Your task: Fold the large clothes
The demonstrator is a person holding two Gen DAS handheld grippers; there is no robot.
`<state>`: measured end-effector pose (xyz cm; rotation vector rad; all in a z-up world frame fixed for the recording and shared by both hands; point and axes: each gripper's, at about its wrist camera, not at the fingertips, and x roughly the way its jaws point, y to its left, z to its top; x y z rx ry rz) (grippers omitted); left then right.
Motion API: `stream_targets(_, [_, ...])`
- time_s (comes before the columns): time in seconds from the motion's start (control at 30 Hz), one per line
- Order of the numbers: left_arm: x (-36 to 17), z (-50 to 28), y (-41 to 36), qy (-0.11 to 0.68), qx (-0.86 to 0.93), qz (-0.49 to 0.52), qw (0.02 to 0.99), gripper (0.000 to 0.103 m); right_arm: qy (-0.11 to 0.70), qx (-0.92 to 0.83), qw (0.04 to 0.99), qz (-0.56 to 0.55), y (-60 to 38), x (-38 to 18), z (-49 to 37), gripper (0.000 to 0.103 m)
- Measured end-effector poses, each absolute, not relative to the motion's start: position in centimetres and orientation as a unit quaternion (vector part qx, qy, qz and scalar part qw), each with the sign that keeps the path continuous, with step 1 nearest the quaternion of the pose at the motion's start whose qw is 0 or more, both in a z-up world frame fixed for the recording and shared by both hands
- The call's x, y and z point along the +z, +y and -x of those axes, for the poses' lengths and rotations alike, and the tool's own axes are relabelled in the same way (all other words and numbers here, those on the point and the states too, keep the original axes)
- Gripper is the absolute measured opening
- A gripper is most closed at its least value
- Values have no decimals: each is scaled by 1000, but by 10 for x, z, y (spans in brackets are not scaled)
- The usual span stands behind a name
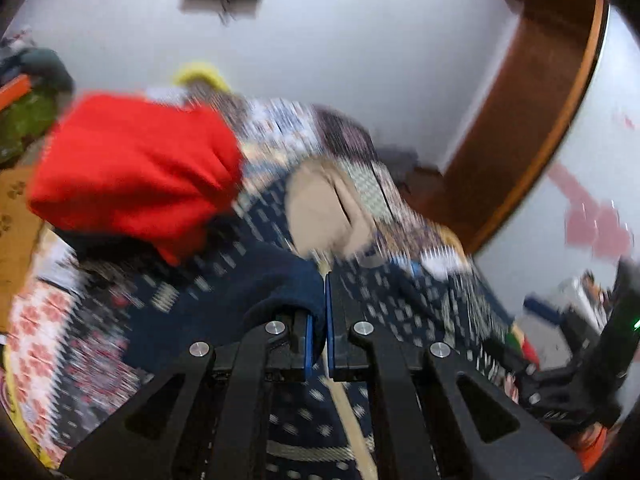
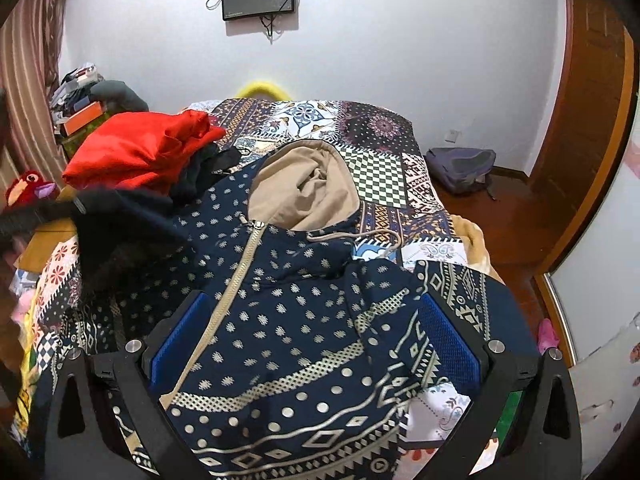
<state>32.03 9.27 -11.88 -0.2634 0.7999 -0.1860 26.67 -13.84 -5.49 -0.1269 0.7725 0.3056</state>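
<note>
A navy patterned zip hoodie [image 2: 304, 320] with a beige-lined hood [image 2: 304, 192] lies front-up on the patchwork bed cover [image 2: 380, 136]. My right gripper [image 2: 316, 328] is open, its blue pads either side of the hoodie's chest, holding nothing. In the blurred left wrist view, my left gripper [image 1: 322, 320] is shut on a dark navy fold of the hoodie [image 1: 280, 284], a cuff or sleeve end, lifted above the body. The hood [image 1: 324, 208] shows beyond it.
A red garment [image 2: 136, 152] and black clothing [image 2: 200, 176] are piled at the bed's left. A stuffed red toy [image 2: 28, 188] and cluttered shelves sit further left. A backpack [image 2: 460, 168] lies on the wooden floor at right, by a wooden door frame [image 2: 592, 120].
</note>
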Motion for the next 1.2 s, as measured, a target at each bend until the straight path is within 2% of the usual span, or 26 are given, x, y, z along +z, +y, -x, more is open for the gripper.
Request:
stream_targets(0.3, [-199, -323, 48, 506, -121, 106, 847, 4, 386, 148, 908, 69, -146, -62, -266, 103])
stream_targets(0.47, [-216, -310, 43, 530, -126, 94, 833, 12, 388, 154, 905, 80, -138, -64, -265, 103])
stream_targets(0.57, [-211, -301, 53, 522, -122, 96, 838, 25, 386, 163, 904, 87, -129, -61, -264, 103])
stream_targets(0.63, [-203, -296, 63, 511, -113, 99, 847, 37, 383, 171, 903, 94, -121, -59, -263, 103])
stream_targets(0.8, [-169, -276, 96, 463, -75, 86, 879, 48, 377, 200, 896, 121, -92, -54, -261, 103])
stream_targets(0.9, [-150, -261, 127, 432, -49, 90, 896, 59, 374, 217, 890, 143, -70, -53, -259, 103])
stream_targets(1.2, [-144, -233, 217, 402, 47, 107, 908, 62, 380, 286, 852, 219, 14, -70, -253, 103])
